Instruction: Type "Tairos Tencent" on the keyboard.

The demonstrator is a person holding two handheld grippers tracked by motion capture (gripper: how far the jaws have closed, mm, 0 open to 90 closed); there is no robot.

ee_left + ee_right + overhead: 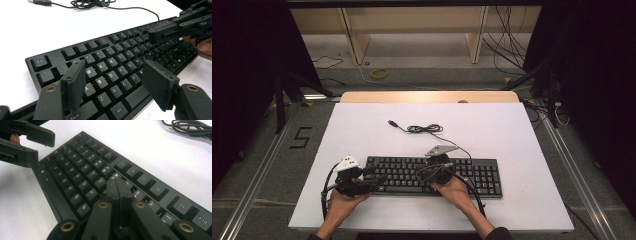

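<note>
Hands (343,202) are working grippers over the keyboard (472,172).
Left gripper (113,82) is gaping empty at lower left; right gripper (117,187), pinched shut on nothing, is poking keys.

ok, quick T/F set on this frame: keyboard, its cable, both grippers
1. The right gripper has its jaws shut, tips down over the middle of the keyboard. True.
2. The left gripper is clamped on the keyboard's left edge. False: its jaws stand open above the left-hand letter keys, with nothing gripped between them.
3. The keyboard's cable lies partly coiled on the white mat behind the keyboard, with its USB plug lying free. True.
4. The keyboard is white. False: it is black.
5. The keyboard lies upside down. False: the keys face up.
</note>
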